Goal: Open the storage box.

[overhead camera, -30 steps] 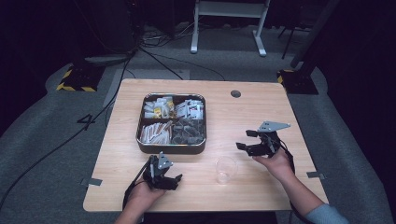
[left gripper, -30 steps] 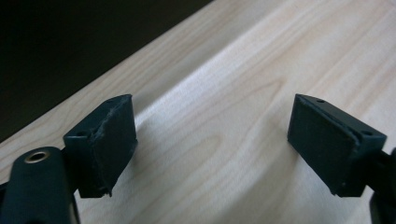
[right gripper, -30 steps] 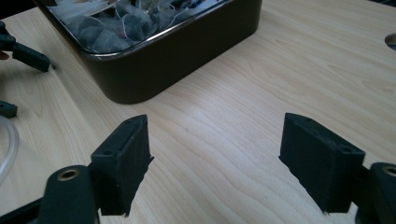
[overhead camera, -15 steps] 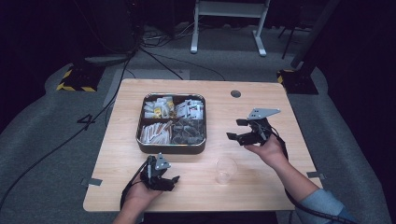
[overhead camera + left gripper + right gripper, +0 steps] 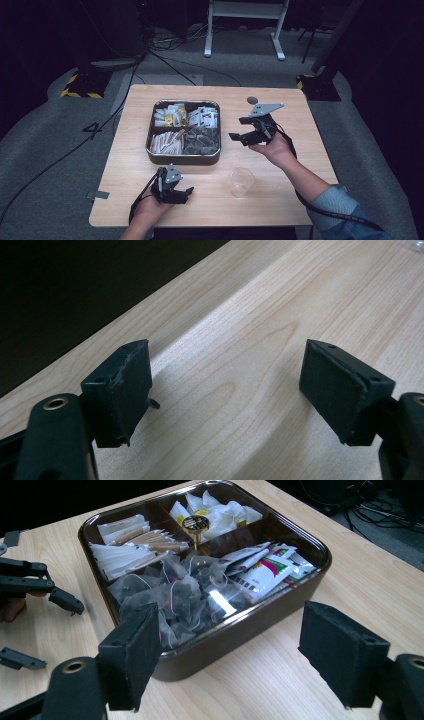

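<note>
A dark square tray (image 5: 150, 145) stands on the wooden table (image 5: 290, 195), split into compartments of packets. In the right gripper view its near wall (image 5: 240, 635) fronts clear tea bags (image 5: 185, 595), printed sachets (image 5: 265, 570), paper-wrapped sticks (image 5: 130, 545) and white packets (image 5: 220, 512). My right gripper (image 5: 237, 128) hovers just right of the tray, open and empty, its jaws pointing at it (image 5: 230, 612). A clear plastic cup (image 5: 242, 181) stands upright near the front edge. My left gripper (image 5: 186, 195) rests low on the table left of the cup. Its jaws (image 5: 227, 347) have just been closing slightly, still open with nothing between them.
The table's front edge runs close by my left hand. A round grommet (image 5: 252, 99) sits in the tabletop behind the right gripper. Cables (image 5: 165, 60) and a white stand's legs (image 5: 240, 20) lie on the grey floor beyond the table.
My right gripper has risen and moved left and away from me, from beside the cup to beside the tray's right side. The left hand has stayed put.
</note>
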### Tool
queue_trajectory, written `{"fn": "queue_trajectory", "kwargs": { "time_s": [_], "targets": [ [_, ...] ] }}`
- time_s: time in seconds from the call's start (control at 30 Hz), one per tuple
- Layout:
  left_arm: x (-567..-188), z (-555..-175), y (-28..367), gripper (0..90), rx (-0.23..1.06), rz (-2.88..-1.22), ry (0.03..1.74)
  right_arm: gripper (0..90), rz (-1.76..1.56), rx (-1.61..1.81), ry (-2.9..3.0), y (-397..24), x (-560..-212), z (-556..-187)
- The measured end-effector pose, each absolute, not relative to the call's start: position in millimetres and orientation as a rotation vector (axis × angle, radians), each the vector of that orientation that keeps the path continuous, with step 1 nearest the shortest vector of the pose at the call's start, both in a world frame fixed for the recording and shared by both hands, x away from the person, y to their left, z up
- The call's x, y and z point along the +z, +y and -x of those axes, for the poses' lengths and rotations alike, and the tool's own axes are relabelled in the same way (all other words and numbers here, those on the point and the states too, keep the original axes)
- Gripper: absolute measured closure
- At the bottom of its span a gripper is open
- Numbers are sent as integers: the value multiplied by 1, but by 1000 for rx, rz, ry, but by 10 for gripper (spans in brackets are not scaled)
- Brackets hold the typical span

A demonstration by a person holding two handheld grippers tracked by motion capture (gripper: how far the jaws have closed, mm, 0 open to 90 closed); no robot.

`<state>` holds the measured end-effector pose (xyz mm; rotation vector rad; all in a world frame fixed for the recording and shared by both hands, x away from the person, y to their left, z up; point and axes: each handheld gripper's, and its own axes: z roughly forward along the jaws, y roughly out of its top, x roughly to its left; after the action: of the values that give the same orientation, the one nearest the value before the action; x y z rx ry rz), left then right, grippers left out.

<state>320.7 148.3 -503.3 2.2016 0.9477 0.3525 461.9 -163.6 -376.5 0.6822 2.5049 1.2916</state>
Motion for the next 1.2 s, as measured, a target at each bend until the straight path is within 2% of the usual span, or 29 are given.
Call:
{"fn": "queue_trajectory", "kwargs": {
  "time_s": [0.53,1.2],
  "targets": [
    [-503,-317,151,214,355,-2200,956,262,-578,1273,2577,-107,-377,-485],
    [-503,-320,152,207,346,-2209,935,305,-581,1231,2659,-45,-396,-516]
  ]
}}
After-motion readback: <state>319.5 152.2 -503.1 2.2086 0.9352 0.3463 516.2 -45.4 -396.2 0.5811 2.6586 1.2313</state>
